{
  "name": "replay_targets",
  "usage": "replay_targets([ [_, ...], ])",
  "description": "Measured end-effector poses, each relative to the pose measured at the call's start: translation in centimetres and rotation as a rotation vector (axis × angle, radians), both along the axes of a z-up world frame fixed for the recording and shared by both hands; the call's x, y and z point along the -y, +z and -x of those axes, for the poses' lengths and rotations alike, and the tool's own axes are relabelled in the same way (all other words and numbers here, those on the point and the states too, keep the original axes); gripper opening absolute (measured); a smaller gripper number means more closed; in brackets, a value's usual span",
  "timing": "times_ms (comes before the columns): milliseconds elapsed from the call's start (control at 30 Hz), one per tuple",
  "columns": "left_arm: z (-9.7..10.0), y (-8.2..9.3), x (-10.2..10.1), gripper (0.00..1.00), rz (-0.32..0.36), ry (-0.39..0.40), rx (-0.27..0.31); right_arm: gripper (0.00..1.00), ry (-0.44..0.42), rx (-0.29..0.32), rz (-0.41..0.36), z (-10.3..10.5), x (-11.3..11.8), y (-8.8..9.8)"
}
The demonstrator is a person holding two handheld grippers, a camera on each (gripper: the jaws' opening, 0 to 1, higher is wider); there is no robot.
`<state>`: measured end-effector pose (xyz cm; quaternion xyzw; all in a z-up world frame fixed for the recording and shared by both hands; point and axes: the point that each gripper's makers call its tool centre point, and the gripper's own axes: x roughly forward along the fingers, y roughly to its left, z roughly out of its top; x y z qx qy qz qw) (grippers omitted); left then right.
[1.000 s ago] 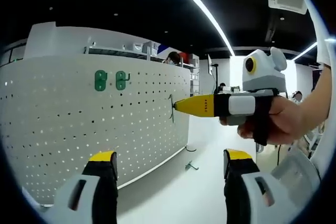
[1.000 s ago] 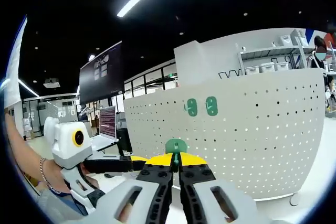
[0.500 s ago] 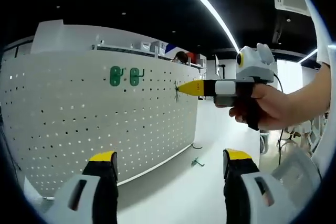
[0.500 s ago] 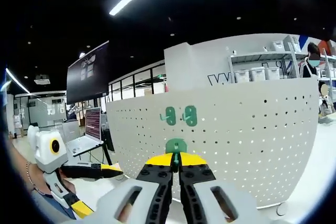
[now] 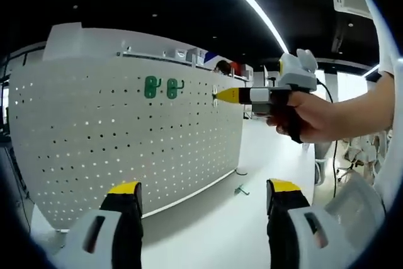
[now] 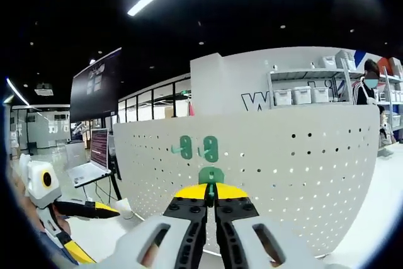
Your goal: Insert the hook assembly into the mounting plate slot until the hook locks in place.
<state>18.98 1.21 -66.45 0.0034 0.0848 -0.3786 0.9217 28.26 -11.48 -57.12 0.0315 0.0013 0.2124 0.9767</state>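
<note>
A white pegboard [image 5: 126, 143] stands upright on the table, with two green hooks [image 5: 160, 87] mounted near its top. In the right gripper view those mounted hooks [image 6: 198, 148] sit just above my right gripper [image 6: 211, 192], which is shut on a green hook assembly [image 6: 211, 175] close to the pegboard [image 6: 302, 168]. In the left gripper view the right gripper [image 5: 219, 96], held in a hand, points its yellow tip at the board just right of the mounted hooks. My left gripper [image 5: 204, 196] is open and holds nothing, well back from the board.
A small loose hook [image 5: 242, 189] lies on the white table [image 5: 208, 237] by the board's right end. The left gripper [image 6: 101, 210] shows low at the left of the right gripper view. Behind are a monitor [image 6: 94, 83], a laptop [image 6: 88, 169] and shelves with boxes [image 6: 302, 96].
The right gripper has risen with its hook and moved closer to the two mounted hooks near the top of the board. Both views have shifted with the hands.
</note>
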Motion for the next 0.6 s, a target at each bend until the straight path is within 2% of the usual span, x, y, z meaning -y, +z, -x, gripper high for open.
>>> replay_targets([
  [600,0.5,-0.4,-1.5,0.83,0.007,0.031,-0.01,0.0,-0.072,0.047,0.0,-3.6,1.2,2.1],
])
